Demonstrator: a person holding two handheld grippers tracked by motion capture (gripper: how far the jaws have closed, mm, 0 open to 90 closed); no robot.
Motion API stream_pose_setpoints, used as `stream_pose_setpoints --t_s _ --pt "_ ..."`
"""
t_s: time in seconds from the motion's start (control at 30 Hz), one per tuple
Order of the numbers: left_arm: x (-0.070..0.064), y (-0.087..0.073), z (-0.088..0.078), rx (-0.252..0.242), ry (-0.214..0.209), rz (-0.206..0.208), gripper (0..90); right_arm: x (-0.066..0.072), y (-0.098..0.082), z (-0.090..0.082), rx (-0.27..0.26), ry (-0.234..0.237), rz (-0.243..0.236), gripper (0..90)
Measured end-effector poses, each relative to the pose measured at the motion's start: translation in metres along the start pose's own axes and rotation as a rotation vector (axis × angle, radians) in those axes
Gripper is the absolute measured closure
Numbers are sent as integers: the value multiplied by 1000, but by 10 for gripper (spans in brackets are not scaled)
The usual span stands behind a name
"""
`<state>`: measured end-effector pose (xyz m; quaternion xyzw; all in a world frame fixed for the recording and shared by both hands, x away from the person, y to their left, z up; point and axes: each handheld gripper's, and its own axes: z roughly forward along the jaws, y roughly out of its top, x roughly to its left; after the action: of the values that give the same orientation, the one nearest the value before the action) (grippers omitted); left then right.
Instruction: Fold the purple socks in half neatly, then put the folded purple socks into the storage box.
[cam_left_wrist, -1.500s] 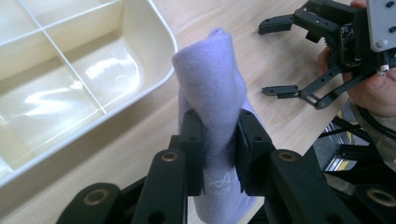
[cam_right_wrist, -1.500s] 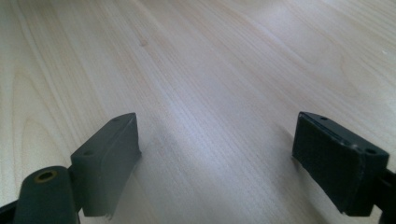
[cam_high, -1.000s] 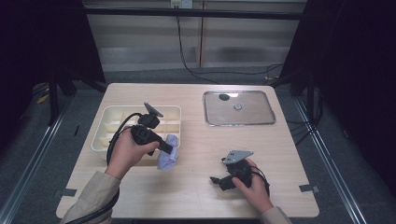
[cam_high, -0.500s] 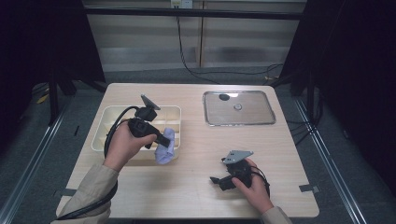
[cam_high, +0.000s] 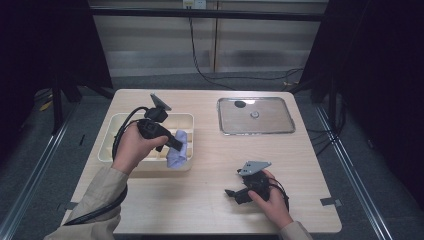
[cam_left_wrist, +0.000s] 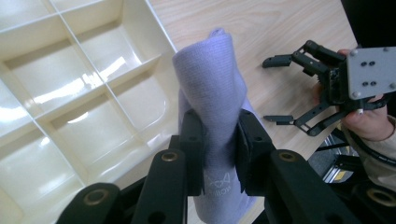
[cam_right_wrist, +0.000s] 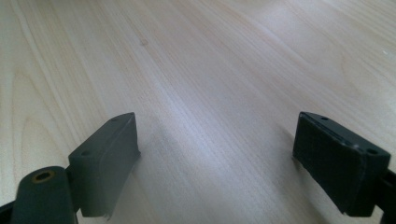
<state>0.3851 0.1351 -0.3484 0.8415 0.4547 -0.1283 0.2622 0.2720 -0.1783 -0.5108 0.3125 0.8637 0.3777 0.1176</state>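
Observation:
A folded lavender cloth (cam_left_wrist: 212, 93) hangs pinched between the jaws of my left gripper (cam_left_wrist: 217, 154), which is shut on it. In the high view the left gripper (cam_high: 175, 145) holds the cloth (cam_high: 177, 150) over the right end of a cream divided tray (cam_high: 112, 145), with the cloth draping across the tray's front right corner. My right gripper (cam_high: 231, 192) rests low on the wooden table near the front edge, right of centre. Its jaws stand wide open over bare wood (cam_right_wrist: 215, 154). The left gripper view also shows that right gripper (cam_left_wrist: 299, 88) with its jaws spread.
A flat metal tray (cam_high: 255, 116) lies at the back right of the table (cam_high: 210, 165), with a small round piece on it. The cream tray's compartments (cam_left_wrist: 79, 74) look bare. Dark floor and black cables surround the table.
My left gripper has carried the cloth up and toward the tray, from beside its front right corner to over its right end. The right gripper has stayed put.

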Motion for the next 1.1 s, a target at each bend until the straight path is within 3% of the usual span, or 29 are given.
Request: stream_pose_setpoints --t_s 0.43,0.87,1.1 --pt "2 8 3 -5 15 -18 751 0 0 0 0 0 0 134" --pt "14 17 3 -6 32 -39 750 0 0 0 0 1 0 134" --pt "20 23 12 -6 34 -68 750 0 0 0 0 1 0 134"
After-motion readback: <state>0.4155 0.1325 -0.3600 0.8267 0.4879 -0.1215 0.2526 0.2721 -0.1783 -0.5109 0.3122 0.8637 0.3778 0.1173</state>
